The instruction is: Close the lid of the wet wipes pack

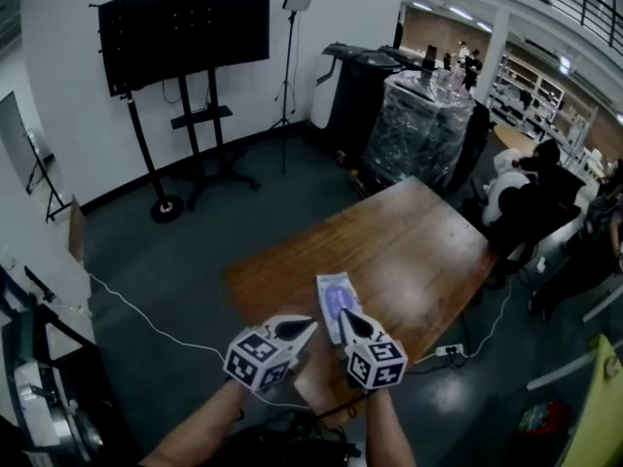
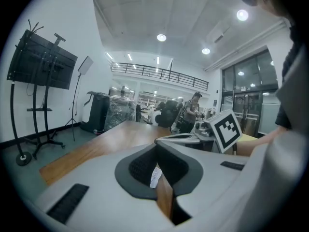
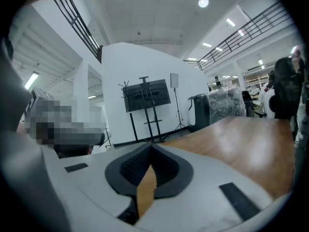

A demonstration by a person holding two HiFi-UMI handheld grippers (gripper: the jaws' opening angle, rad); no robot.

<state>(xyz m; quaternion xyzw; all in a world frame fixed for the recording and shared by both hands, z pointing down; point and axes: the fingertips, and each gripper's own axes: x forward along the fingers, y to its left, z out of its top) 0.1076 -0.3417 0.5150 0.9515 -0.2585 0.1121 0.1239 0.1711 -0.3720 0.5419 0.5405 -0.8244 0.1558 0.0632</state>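
The wet wipes pack, pale blue and white, lies flat on the wooden table near its front edge. How its lid stands is too small to tell. My right gripper is shut, and its tip is at the pack's near end. Just left of the pack, my left gripper is shut too, its tip pointing toward it. In the left gripper view the jaws meet at the tip, with a scrap of white showing low in the gap. In the right gripper view the jaws meet, and only wood shows through the gap.
A black screen on a wheeled stand is at the far wall, and a plastic-wrapped stack stands beyond the table. People sit at the right. A white cable and a power strip lie on the floor.
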